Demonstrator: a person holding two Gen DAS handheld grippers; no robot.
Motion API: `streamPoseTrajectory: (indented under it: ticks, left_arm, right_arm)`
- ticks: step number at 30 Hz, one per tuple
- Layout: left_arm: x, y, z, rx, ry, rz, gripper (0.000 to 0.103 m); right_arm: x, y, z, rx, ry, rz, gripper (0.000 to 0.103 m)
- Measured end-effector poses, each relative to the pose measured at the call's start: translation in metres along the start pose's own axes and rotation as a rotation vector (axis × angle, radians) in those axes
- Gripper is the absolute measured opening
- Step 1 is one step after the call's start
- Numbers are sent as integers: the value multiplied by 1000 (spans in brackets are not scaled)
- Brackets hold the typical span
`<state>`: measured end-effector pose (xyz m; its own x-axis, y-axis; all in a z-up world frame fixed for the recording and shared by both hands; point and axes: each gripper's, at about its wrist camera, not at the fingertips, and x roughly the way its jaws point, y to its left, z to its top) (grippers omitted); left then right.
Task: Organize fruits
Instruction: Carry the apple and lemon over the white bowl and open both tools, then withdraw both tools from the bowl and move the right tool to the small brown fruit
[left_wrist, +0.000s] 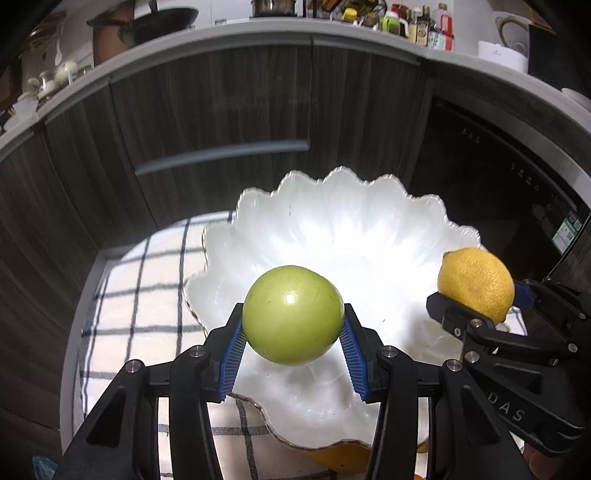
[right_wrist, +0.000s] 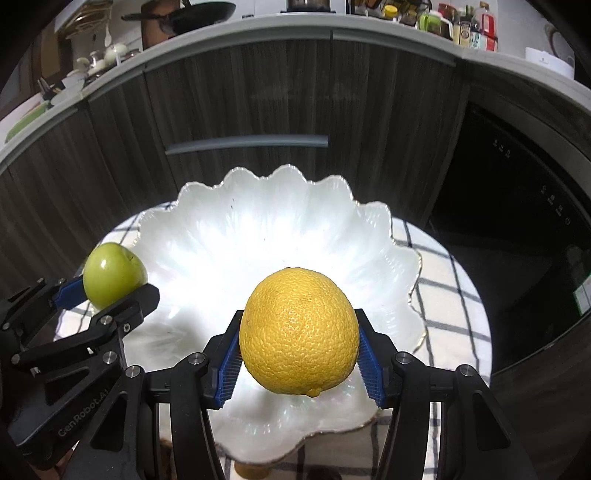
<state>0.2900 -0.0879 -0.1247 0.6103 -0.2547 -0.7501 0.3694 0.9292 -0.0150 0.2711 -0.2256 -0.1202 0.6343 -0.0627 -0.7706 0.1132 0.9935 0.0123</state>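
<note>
Green apple (left_wrist: 293, 315) and yellow lemon (right_wrist: 299, 331), each held above a white scalloped bowl (left_wrist: 369, 229). Left gripper (left_wrist: 293, 332): blue ribbed fingers (left_wrist: 233, 354) pressed against both sides of the apple, which hangs over the near left part of the bowl. Right gripper (right_wrist: 299, 354): fingers (right_wrist: 371, 373) closed on the flanks of the lemon, nub end turned down, over the near middle of the bowl. The two grippers stand side by side, apple to the left and lemon to the right, neither fruit touching the bowl's floor. Bowl: resting on a white cloth with dark checks (left_wrist: 147, 295) spread over a round table (right_wrist: 476, 295). An orange-yellow shape under the bowl's near edge is probably another fruit, though mostly hidden. Far side: dark wood-grain cabinet doors (left_wrist: 221, 110) below a counter crowded with bottles (left_wrist: 424, 27) and pans.
</note>
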Motion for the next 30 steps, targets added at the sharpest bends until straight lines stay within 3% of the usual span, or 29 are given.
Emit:
streamPoseTrajectory:
  ticks: [13,18,20,22,24,30]
  left_arm:
    - [16,0,-6,-15,69,1,49]
    - [7,1,-3,-10,24,39,74]
    - [5,2,-1,-13,25,49,74]
    - [4,5,0,-23,23,64,75]
    - [1,9,1,-36,20,69,77]
    - [-21,10,10,-44,-33,112,87]
  right_arm:
    - [23,-2,1,-3,61,-16,56]
    - [25,-4,1,6,73,-16,57]
    - [21,-4,3,-2,57,-25,59]
    - [12,-3,7,-9,21,-55,72]
    - [2,-3,12,-10,-19,-88,80]
    - [-25,-3,20,-11,-88,-133,81]
